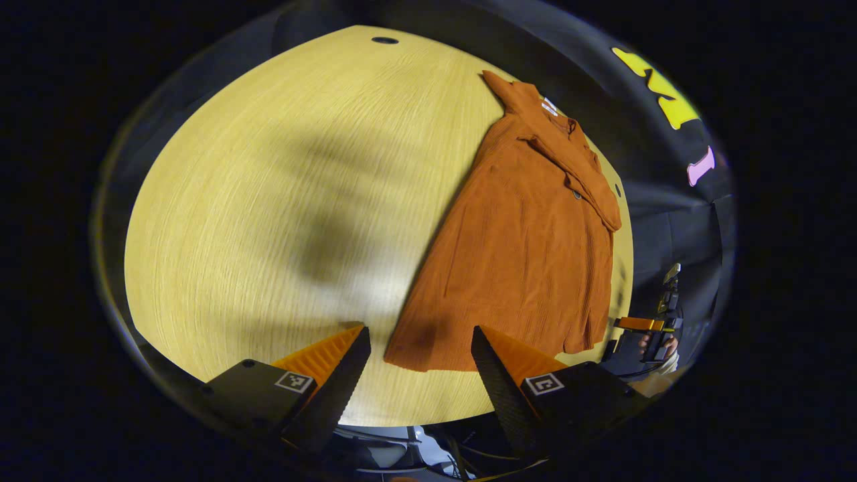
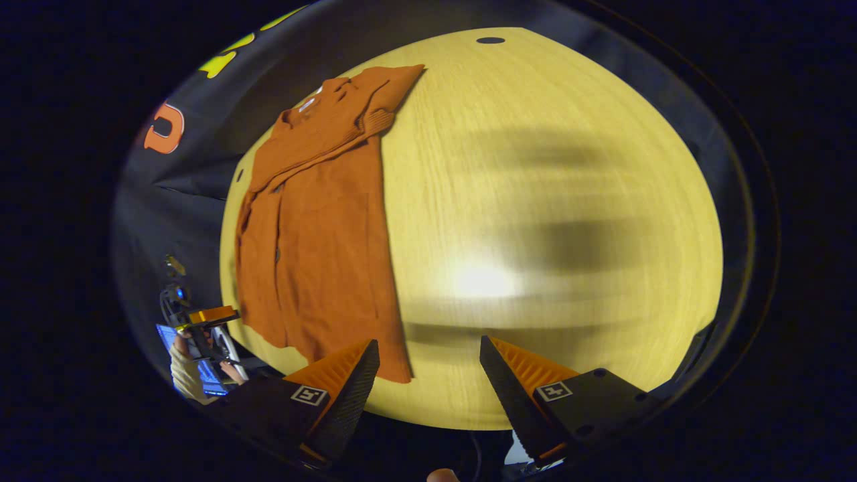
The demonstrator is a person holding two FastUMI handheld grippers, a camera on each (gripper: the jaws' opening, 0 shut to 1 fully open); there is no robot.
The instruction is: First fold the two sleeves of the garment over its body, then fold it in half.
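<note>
Garment: rust-orange button-front shirt [image 1: 529,254], lying flat on the light wood tabletop [image 1: 268,221]; in the right gripper view the same shirt [image 2: 315,248] sits at the tabletop's [image 2: 549,201] left side, near the edge next to the booth wall.
Sleeves: one sleeve [image 1: 569,161] lies folded across the upper body of the shirt, seen in the right gripper view as a band [image 2: 321,150] running slantwise below the collar. State of the second sleeve: cannot tell.
Hem: lower edge lies flat and unfolded, toward the near edge of the tabletop.
Left gripper [image 1: 420,348]: jaws wide open, holding nothing, touching nothing; raised above the tabletop, with the near hem corner of the shirt showing in the gap between the fingers.
Right gripper [image 2: 428,358]: jaws wide open, empty, no contact with cloth; the shirt's hem corner shows just beside its left finger, bare tabletop between the fingers.
Other gripper seen afar: in the left gripper view, the right gripper with the hand holding it sits off the tabletop's edge past the shirt; in the right gripper view, the left gripper and its hand likewise.
Tabletop hole: a small dark oval [image 1: 385,40] near the far edge.
</note>
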